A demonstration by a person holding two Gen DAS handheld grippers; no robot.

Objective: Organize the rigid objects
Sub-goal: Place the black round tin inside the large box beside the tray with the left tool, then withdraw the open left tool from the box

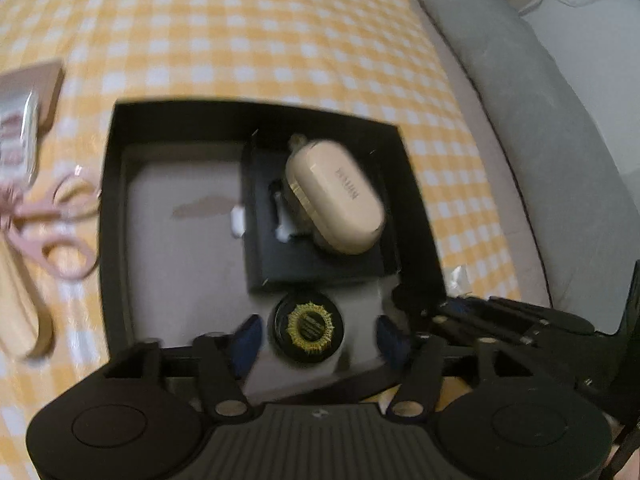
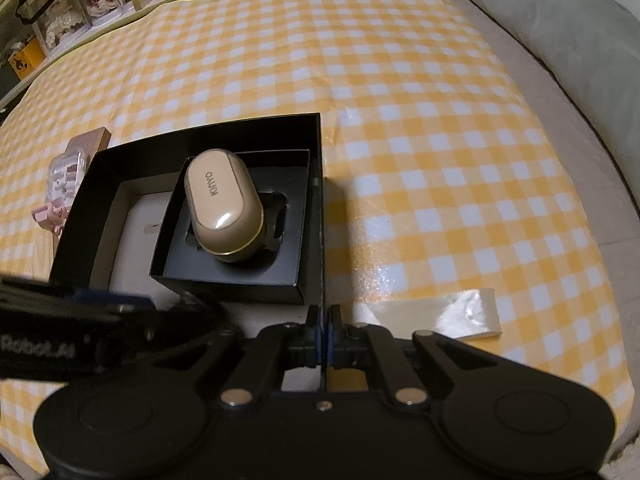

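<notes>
- The left gripper hangs over the near end of an open black box. Its blue-padded fingers stand apart on either side of a round black lid with a gold emblem. They do not seem to press it; the left wrist view is blurred here.
- The round lid lies on the box's pale floor, just in front of a smaller black inner tray.
- The right gripper has its fingers closed tight on the box's right wall, at the near right corner.
- In the right wrist view the left gripper's arm crosses the lower left.
- A beige earbud case, with lettering on its lid and a gold seam, sits in the inner tray, which fills the right half of the black box.
- A strip of clear tape lies on the cloth to the right of the box.
- Pink scissors and a wooden piece lie left of the box.
- Beyond them sits a clear packet holding pink items.
- All of it rests on a yellow-and-white checked cloth. A grey pillow lies past the cloth's far right edge.
</notes>
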